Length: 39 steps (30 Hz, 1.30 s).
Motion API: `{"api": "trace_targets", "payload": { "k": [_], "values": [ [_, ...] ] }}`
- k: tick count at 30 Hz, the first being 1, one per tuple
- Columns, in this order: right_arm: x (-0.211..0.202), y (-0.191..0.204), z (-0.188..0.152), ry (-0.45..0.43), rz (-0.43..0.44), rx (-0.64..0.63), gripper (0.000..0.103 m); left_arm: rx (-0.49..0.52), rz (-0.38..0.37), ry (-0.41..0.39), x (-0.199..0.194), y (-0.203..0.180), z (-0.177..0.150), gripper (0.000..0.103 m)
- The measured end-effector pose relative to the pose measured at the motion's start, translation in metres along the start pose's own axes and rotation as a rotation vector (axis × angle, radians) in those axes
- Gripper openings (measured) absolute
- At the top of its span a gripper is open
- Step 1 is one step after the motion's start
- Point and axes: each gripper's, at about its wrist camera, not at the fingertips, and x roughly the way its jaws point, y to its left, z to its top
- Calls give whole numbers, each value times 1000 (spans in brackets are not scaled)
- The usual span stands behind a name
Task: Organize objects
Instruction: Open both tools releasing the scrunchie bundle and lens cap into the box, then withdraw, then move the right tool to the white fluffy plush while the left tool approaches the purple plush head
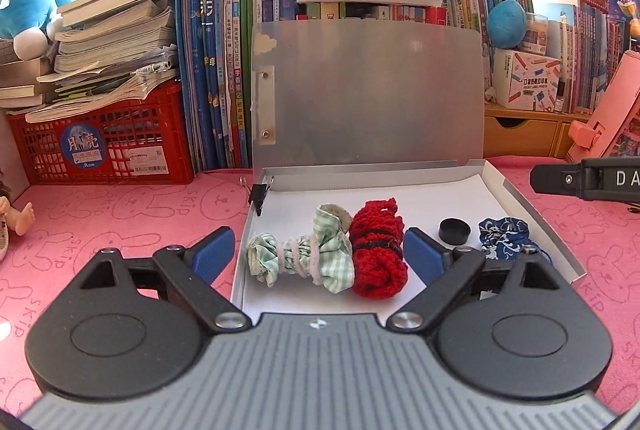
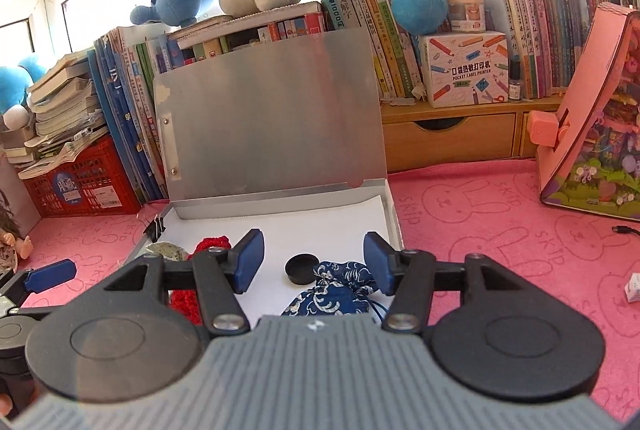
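A silver box (image 1: 520,202) lies open on the pink cloth, its lid standing upright. Inside on white paper lie a green checked cloth bundle (image 1: 300,254), a red knitted piece (image 1: 378,254), a black cap (image 1: 454,230) and a blue patterned pouch (image 1: 504,234). My left gripper (image 1: 318,254) is open, its blue pads wide on either side of the green bundle and red piece without touching them. My right gripper (image 2: 314,266) is open above the black cap (image 2: 302,268) and the blue pouch (image 2: 336,294), holding nothing. The red piece (image 2: 210,244) shows partly behind its left finger.
A black binder clip (image 1: 258,190) grips the box's left rear corner. Behind stand a red crate (image 1: 104,146), rows of books, plush toys and a wooden drawer unit (image 2: 452,138). A pink toy box (image 2: 592,118) leans at right; a doll (image 1: 16,222) sits at left.
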Motion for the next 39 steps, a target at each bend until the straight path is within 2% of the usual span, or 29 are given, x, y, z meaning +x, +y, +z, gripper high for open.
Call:
{"api": "trace_targets", "payload": {
  "k": [12,19,23,39],
  "values": [
    [-74,7,-42,-44,96,-72,80,30,-67,-33,-68,-13,-30,94],
    [-102,1,-73,-55,87,-72,83,54,-82,-39,-100,-13,-62,94],
    [-111,-2,-93,-40,115,-52,84,37,-97,-33,-112,-10,-77,95],
    [-146,-8,-149,-59,46,-104,87,79,-149,-27,-147,-29,-120,95]
  ]
}}
